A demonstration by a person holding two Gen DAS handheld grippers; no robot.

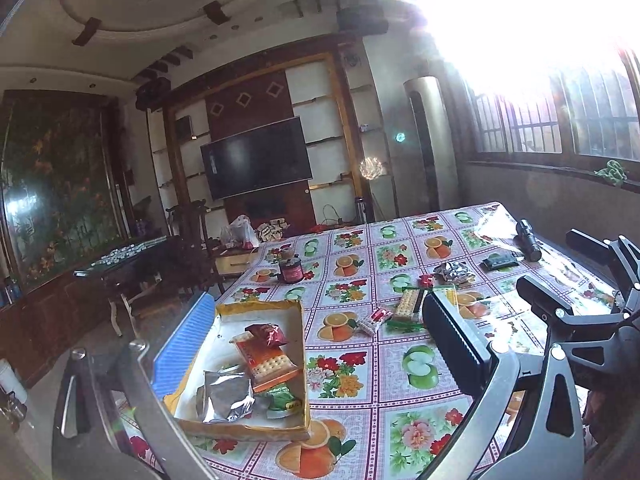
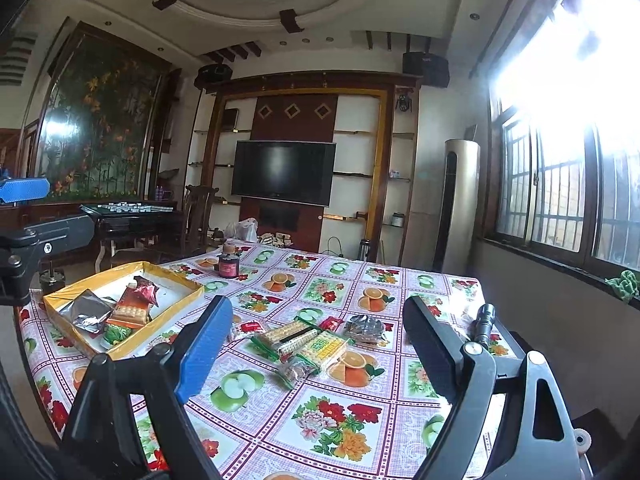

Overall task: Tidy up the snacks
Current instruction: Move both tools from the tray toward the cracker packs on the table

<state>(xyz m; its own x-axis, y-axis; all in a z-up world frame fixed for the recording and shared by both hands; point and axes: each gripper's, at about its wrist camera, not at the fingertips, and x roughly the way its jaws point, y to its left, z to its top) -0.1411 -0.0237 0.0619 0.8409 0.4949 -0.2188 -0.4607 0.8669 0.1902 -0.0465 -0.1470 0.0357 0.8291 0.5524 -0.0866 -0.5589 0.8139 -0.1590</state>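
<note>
A shallow yellow-rimmed cardboard box (image 1: 301,344) (image 2: 176,312) lies on the flowered tablecloth and holds an orange cracker pack (image 1: 266,360) (image 2: 130,312), a red packet (image 1: 269,334), a silver pouch (image 1: 226,396) (image 2: 86,312) and a green packet (image 1: 282,400). Loose snacks lie mid-table: yellow cracker packs (image 2: 316,344) (image 1: 410,302), a small red-white packet (image 1: 374,318) (image 2: 250,327), a clear cookie bag (image 2: 296,370), a silver crumpled bag (image 2: 366,328) (image 1: 452,272). My left gripper (image 1: 320,336) is open and empty over the box. My right gripper (image 2: 320,344) is open and empty, with the loose snacks between its fingers.
A small dark jar (image 1: 291,269) (image 2: 229,266) stands at the far side of the table. A black flashlight (image 1: 528,240) (image 2: 485,322) and a dark packet (image 1: 499,261) lie at the right side. The table's left edge runs just beside the box.
</note>
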